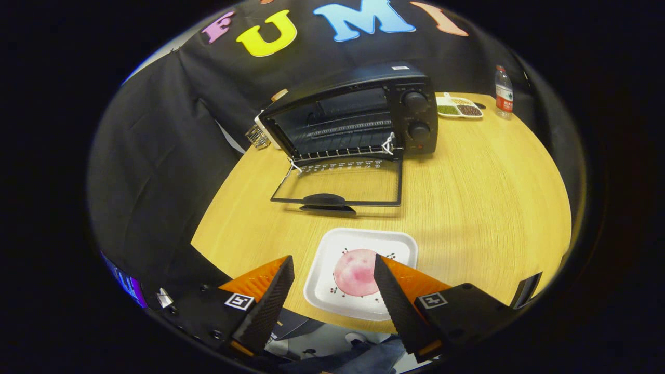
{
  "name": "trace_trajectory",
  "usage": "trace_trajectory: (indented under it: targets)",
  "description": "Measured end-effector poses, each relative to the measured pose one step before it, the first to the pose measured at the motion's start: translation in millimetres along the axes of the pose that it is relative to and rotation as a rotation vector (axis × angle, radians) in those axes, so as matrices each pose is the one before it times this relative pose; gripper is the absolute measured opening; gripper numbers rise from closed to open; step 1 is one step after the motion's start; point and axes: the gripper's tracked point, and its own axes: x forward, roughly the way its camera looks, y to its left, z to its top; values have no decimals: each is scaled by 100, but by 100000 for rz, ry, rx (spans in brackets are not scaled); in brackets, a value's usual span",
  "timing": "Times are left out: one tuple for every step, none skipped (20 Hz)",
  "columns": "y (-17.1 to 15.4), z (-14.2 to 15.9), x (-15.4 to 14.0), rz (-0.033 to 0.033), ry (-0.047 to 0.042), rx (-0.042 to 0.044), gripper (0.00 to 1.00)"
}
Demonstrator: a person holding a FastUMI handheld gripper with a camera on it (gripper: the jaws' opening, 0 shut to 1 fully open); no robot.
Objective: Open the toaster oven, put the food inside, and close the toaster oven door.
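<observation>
- The gripper [332, 270] hangs above the near edge of the round wooden table [467, 208], its two fingers spread wide with nothing held between them.
- Between and just beneath the fingers sits a white square plate [363, 244] with rounded corners, close to the table's near rim.
- On the plate lies the food [353, 272], a flat, round, pinkish piece (I cannot tell from here exactly what it is), with small dark specks scattered on the plate around it.
- One finger crosses in front of the food's edge in this view; whether it touches the food I cannot tell. The other finger stands clear of the plate, off to its side.
- Beyond the plate, well ahead of the fingers, stands the black toaster oven [358, 111], with two round knobs stacked on its front panel.
- The oven's glass door [343, 182] is fully dropped open, lying flat over the table with its dark handle [324, 200] facing the plate.
- Inside the open oven a wire rack [343, 137] is visible, and white string is tied at both lower corners of the opening.
- Farther back, beside the oven, a white divided dish [460, 108] holds green and brownish fillings.
- A clear plastic bottle [503, 93] with a red label stands just past that dish, near the table's far edge.
</observation>
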Motion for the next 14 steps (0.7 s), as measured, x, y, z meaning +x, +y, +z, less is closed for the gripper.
trace_trajectory:
  targets:
    - [-524,-120,-41,1617,1759,2774,99]
    - [-582,21,28,1521,1966,2765,99]
    - [-508,-323,46,1565,2857,2373,98]
    - [-649,-169,59,974,2943,1871,98]
    - [-679,-124,102,621,2309,1249,98]
    - [-611,-67,146,267,2092,867,98]
    - [-547,-226,124,162,2211,614,99]
    - [-404,-70,239,691,2208,539,98]
    - [-252,-284,293,620,2546,476,98]
    - [-267,-149,341,995,2744,332,98]
    - [-320,-316,162,580,2475,315,98]
    - [-320,-151,71,397,2319,117,97]
    - [-325,-156,660,-22,1345,-56,97]
    - [-463,12,365,-461,1333,-95,97]
